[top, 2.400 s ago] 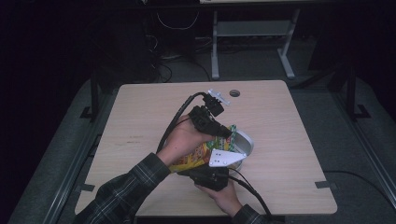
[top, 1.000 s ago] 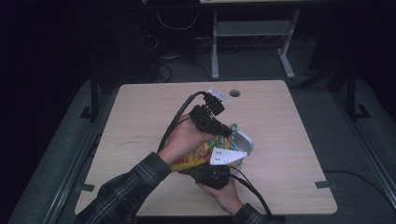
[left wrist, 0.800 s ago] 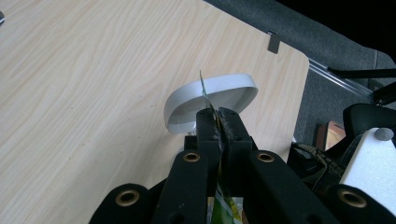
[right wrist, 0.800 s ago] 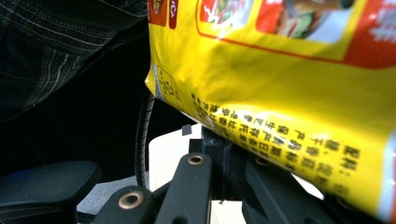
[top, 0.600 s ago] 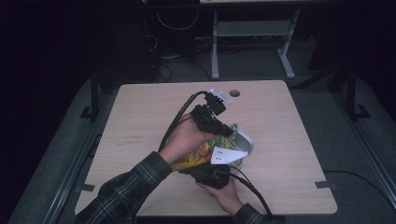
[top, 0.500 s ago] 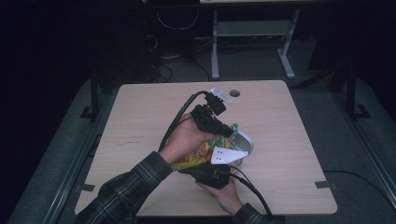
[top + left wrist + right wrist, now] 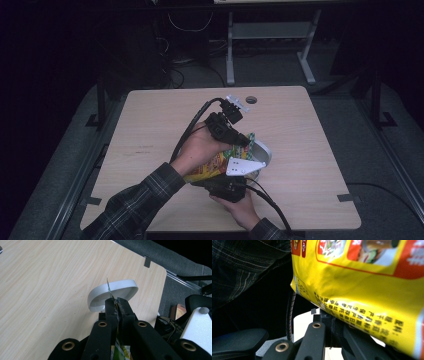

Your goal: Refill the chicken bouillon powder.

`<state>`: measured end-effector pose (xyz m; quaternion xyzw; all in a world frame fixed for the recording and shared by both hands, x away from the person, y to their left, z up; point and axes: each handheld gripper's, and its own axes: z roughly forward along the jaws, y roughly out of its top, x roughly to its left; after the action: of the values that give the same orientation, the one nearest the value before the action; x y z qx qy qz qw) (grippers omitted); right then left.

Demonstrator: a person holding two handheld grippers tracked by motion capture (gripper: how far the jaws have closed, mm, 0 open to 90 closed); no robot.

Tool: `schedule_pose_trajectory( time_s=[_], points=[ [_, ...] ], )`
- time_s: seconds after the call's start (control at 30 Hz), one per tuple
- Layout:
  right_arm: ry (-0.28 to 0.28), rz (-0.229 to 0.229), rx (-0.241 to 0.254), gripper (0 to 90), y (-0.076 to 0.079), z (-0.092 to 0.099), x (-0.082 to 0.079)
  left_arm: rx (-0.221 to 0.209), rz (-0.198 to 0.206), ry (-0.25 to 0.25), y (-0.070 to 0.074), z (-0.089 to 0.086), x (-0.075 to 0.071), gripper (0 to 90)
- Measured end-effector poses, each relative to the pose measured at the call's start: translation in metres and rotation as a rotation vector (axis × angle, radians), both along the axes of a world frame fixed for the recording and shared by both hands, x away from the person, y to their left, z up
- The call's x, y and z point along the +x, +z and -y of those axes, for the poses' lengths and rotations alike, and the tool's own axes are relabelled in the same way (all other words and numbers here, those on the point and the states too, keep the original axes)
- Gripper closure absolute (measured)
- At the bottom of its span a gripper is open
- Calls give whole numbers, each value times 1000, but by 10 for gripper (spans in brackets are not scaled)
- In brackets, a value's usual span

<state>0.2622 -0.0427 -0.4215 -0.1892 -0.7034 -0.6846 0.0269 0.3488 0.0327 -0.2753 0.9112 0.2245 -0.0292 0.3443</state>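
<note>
A yellow printed snack packet [image 7: 212, 167] is held up between both grippers over the front middle of the table, just above a white bowl [image 7: 263, 151]. My left gripper [image 7: 116, 305] is shut on the packet's thin top edge, with the bowl [image 7: 113, 293] right beyond its tips. In the high view that gripper [image 7: 246, 141] slants down to the right from the person's left hand. My right gripper [image 7: 329, 318] is shut on the packet's lower edge, and the yellow packet [image 7: 362, 290] hangs across its view. Its grey plate [image 7: 243, 166] shows beside the bowl.
The wooden table [image 7: 150, 130] has bare room left and behind the bowl, and a cable hole [image 7: 251, 100] at its far edge. A plaid sleeve [image 7: 135, 210] comes in from the bottom left. Black cables trail from both grippers.
</note>
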Motion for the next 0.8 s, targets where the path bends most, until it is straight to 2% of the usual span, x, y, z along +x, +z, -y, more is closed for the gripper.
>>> schedule_pose_trajectory(
  time_s=[0.4,0.5,0.8],
  points=[
    [1,-2,3,900,0,0,0,-1,1,0,-1,0,-1,884],
    [2,0,24,900,2,1,1,-3,-7,2,-3,1,-1,883],
    [4,8,17,900,2,1,0,-3,-15,3,-5,0,0,883]
  ],
)
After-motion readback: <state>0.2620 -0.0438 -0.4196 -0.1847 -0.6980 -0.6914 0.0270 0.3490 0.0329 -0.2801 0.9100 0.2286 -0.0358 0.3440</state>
